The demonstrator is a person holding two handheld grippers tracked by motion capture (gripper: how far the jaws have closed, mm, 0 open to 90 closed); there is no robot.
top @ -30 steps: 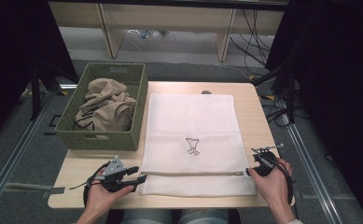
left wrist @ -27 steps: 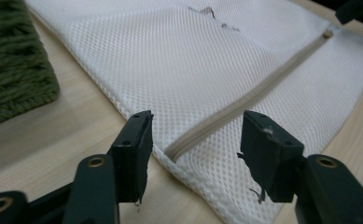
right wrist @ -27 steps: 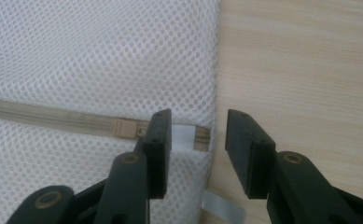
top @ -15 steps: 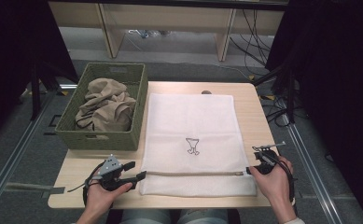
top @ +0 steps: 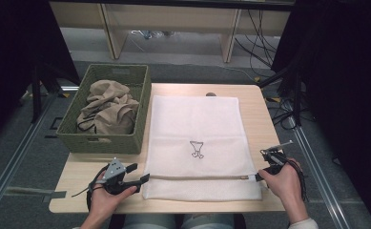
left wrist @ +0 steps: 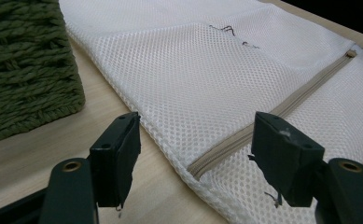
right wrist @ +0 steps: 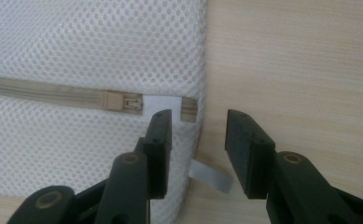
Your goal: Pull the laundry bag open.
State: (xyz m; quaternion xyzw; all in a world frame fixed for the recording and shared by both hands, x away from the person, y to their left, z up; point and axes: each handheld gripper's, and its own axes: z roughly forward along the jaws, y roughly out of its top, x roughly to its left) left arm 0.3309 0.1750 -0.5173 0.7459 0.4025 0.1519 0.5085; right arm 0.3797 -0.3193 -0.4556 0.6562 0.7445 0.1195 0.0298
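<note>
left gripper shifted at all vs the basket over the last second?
No. In the high view the left gripper sits at the mesh bag's left edge, below the green basket as before; only its jaws have just been opening, the bag's edge between them.

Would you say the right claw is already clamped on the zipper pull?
No, the right claw stands open, its pads apart just below the zipper pull at the mesh bag's edge.

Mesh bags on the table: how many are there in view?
1. The white mesh bag lies flat on the table, to the right of the green basket. The brown cloth inside the basket could hide something underneath.
</note>
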